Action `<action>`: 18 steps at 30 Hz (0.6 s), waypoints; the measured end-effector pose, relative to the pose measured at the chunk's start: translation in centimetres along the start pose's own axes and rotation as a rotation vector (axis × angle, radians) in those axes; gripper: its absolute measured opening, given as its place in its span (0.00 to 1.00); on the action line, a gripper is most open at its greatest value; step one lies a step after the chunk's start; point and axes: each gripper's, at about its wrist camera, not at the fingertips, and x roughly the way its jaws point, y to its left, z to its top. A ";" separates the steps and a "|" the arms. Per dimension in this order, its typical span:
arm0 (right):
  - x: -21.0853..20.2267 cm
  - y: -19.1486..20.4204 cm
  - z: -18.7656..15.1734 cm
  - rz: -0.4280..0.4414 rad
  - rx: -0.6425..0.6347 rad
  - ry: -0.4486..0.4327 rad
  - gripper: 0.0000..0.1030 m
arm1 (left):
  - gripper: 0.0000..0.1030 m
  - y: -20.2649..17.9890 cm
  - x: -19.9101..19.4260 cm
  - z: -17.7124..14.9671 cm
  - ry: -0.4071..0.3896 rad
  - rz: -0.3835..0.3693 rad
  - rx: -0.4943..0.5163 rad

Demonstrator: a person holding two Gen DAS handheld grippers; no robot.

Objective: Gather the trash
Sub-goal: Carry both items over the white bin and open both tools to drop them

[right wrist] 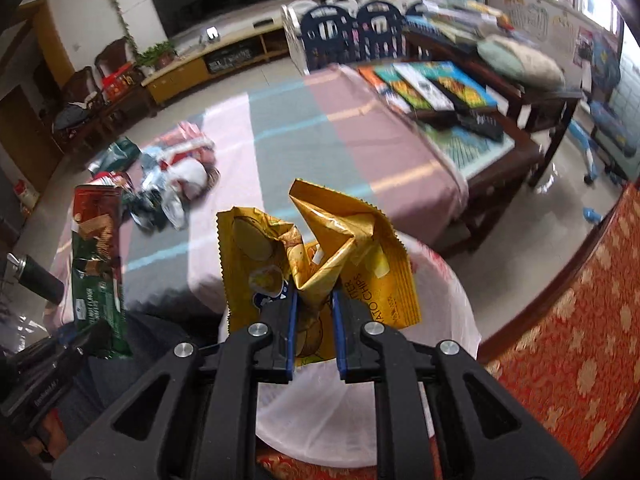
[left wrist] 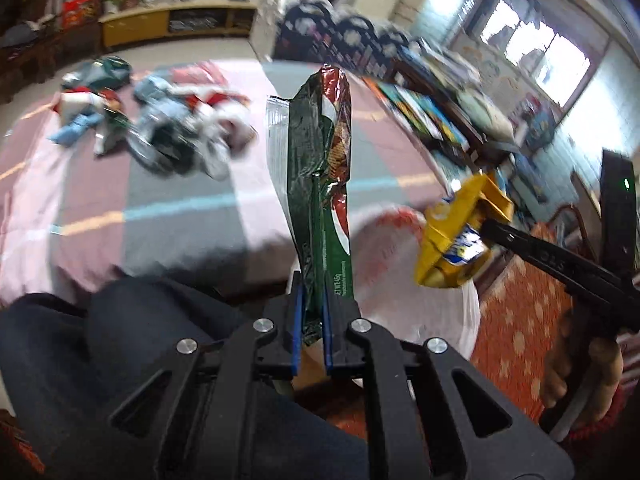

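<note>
My left gripper (left wrist: 313, 312) is shut on a long green and red snack wrapper (left wrist: 324, 168), which stands upright out of the jaws; it also shows in the right wrist view (right wrist: 98, 264). My right gripper (right wrist: 314, 312) is shut on a crumpled yellow potato chip bag (right wrist: 320, 248), held just above a bin lined with a white bag (right wrist: 440, 320). The yellow bag also shows in the left wrist view (left wrist: 456, 236), over the bin (left wrist: 400, 264). A pile of other wrappers (left wrist: 172, 128) lies on the striped cloth, and it shows in the right wrist view too (right wrist: 168, 184).
A table covered by a pink and grey striped cloth (right wrist: 320, 136) lies ahead. A dark wooden table with books and remotes (right wrist: 460, 96) stands to the right. A red patterned cushion (right wrist: 580, 340) borders the bin. A TV cabinet (right wrist: 224, 56) lines the far wall.
</note>
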 end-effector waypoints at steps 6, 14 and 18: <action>3.4 -4.5 -1.4 0.002 0.161 0.134 0.38 | 0.09 -3.8 3.4 -1.3 0.112 -0.019 0.137; 1.3 -8.6 -0.7 -0.011 0.294 0.026 0.67 | 0.09 -6.4 6.0 -1.9 0.197 -0.070 0.221; 0.5 -9.2 -0.1 -0.006 0.295 -0.018 0.69 | 0.38 -8.9 7.6 -2.5 0.248 -0.124 0.302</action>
